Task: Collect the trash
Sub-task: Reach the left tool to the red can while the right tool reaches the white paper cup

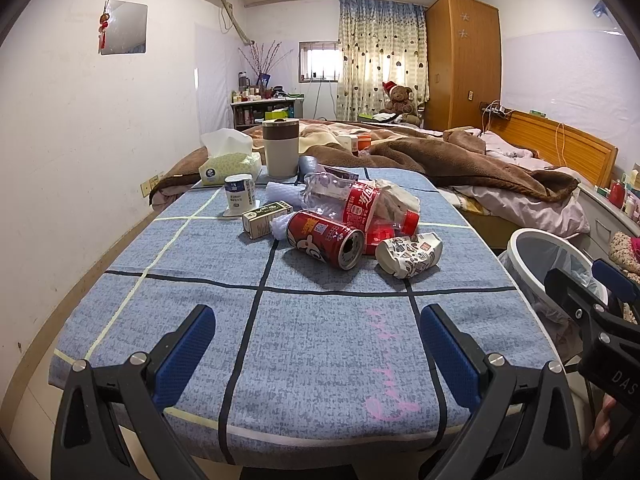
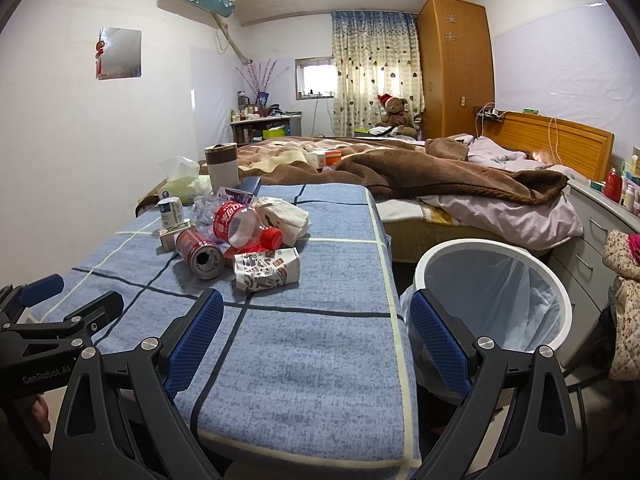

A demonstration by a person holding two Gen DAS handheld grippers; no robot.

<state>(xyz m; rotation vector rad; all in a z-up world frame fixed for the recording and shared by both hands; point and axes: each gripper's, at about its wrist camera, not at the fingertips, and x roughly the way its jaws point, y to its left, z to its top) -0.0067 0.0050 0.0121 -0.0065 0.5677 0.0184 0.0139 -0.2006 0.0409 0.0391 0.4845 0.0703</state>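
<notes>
Blue checked cloth covers the table [image 1: 320,340] in front of us, with an unmade bed [image 1: 460,160] under a brown blanket just behind it. We hold both tongs low over the near end of the table: our left tongs [image 1: 318,354] have their blue pads spread wide with nothing between them, and our right tongs [image 2: 316,340] are likewise wide apart and empty, one pad over the cloth and the other over the table's right edge. Further along the cloth the trash lies in a loose heap: a red can [image 1: 326,239] on its side with its opening toward us, a crumpled paper cup [image 1: 410,254] just right of it, a red-labelled plastic bottle [image 1: 362,200] lying behind them, and a small green carton [image 1: 266,218] to the left. Behind the heap stand a tissue box [image 1: 230,166] and a white tumbler [image 1: 281,148]. A white bin [image 2: 494,292] lined with a clear bag stands on the floor beside the table's right edge.
</notes>
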